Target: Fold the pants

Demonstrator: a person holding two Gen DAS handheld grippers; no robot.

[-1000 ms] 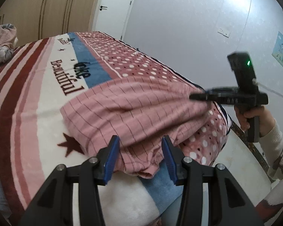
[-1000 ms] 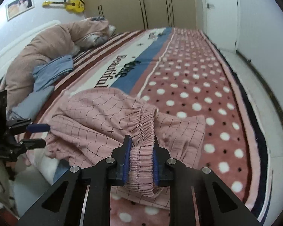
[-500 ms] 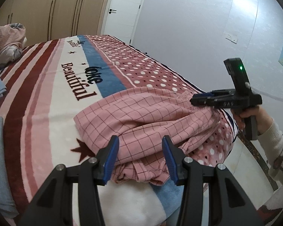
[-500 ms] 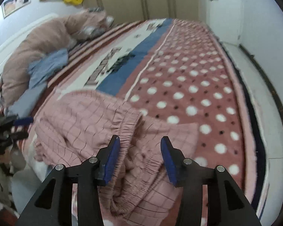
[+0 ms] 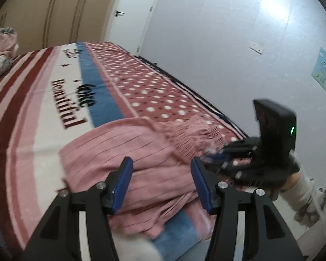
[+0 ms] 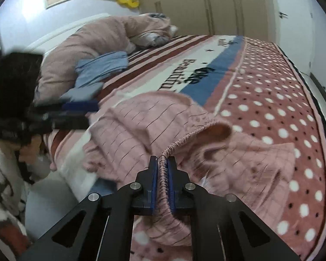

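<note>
Pink checked pants [image 5: 128, 152] lie crumpled near the bed's foot edge; they also show in the right wrist view [image 6: 141, 128]. My left gripper [image 5: 160, 182] is open, its blue pads on either side of the bunched cloth, just above it. My right gripper [image 6: 162, 174] is shut on the pants' elastic waistband [image 6: 184, 137], which runs up from between the pads. The right gripper also shows in the left wrist view [image 5: 239, 154], at the waistband end. The left gripper shows in the right wrist view [image 6: 76, 108], at the pants' left end.
The bed carries a patterned blanket [image 6: 260, 87] with stripes, lettering and polka dots. A pink duvet [image 6: 93, 43] and blue clothes [image 6: 102, 67] lie near the headboard. Wardrobes [image 5: 54, 15], a door and a white wall stand beyond the bed.
My right gripper opened half a second ago and has shut again on the waistband, now with a thinner bite. My left gripper stayed open and came closer to the cloth.
</note>
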